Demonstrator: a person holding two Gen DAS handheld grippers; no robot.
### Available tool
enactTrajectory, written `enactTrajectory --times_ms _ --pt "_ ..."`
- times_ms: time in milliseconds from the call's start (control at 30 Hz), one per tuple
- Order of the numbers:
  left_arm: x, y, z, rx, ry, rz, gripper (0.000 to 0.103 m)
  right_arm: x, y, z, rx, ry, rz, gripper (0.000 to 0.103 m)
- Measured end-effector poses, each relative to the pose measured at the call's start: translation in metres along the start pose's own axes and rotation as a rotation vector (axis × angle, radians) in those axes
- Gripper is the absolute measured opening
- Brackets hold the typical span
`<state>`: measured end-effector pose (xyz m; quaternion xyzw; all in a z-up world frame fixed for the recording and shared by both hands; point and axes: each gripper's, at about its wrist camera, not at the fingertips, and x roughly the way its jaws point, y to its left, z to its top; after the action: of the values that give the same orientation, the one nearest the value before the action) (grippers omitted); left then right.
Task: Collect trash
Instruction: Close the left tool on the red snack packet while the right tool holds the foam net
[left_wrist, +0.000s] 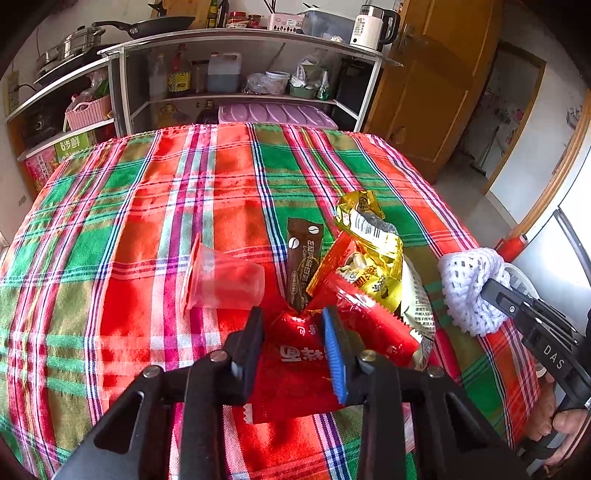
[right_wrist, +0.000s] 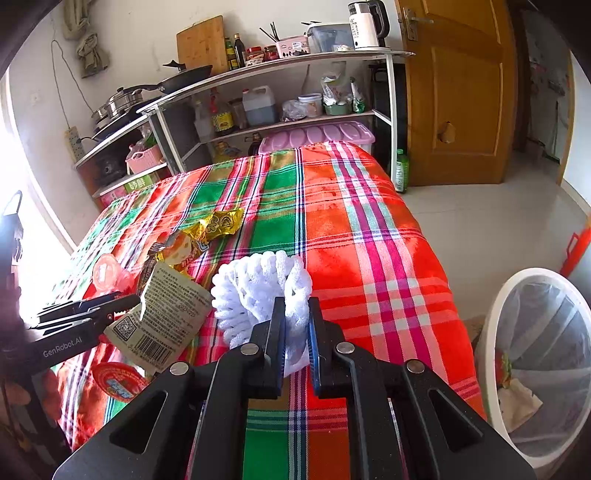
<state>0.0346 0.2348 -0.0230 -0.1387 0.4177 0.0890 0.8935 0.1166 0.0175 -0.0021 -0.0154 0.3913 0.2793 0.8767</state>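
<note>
Red foil is what the left gripper (left_wrist: 293, 341) has between its fingers: a red wrapper (left_wrist: 295, 365) lying low in the middle of the left wrist view, on the plaid cloth (left_wrist: 147, 206) that covers the counter. The fingers stand narrow, one on each side of the packet; they look to be pressing its crinkled middle. It is thin, glossy stuff, surely light and limp, apt to slide or crumple, so a pinch across a folded ridge seems safer than one on a flat edge.

Just above it lies the rest of the litter in one heap: a brown coffee sachet (left_wrist: 303, 258), a gold wrapper (left_wrist: 369, 229), a pale printed pouch (left_wrist: 419, 299), and to the left a clear plastic cup (left_wrist: 221, 280) tipped on its side. The cup would be stiff but easily crushed; its rim is the obvious hold.

At the right edge of that view, and in the centre of the right wrist view, the right gripper (right_wrist: 296, 339) has its fingers closed tight on a white foam net (right_wrist: 258, 291), soft and springy, squeezed thin between the pads.

Lower right in the right wrist view stands a white bin (right_wrist: 495, 325) with a clear liner, on the floor just beside the counter, some scraps already inside. A red round lid (right_wrist: 116, 380) lies at lower left.
</note>
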Motion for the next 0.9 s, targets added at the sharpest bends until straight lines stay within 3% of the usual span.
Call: enactTrajectory --times_ms 367,900 --pt "-0.012 0.001 -0.003 -0.003 -0.034 -0.002 0.022 -0.001 -0.001 -0.001 0.008 -0.009 -0.009 0.011" --pt "-0.043 0.003 -0.003 -0.029 -0.095 0.006 0.020 -0.025 0.005 -0.004 -0.002 -0.055 -0.006 0.011"
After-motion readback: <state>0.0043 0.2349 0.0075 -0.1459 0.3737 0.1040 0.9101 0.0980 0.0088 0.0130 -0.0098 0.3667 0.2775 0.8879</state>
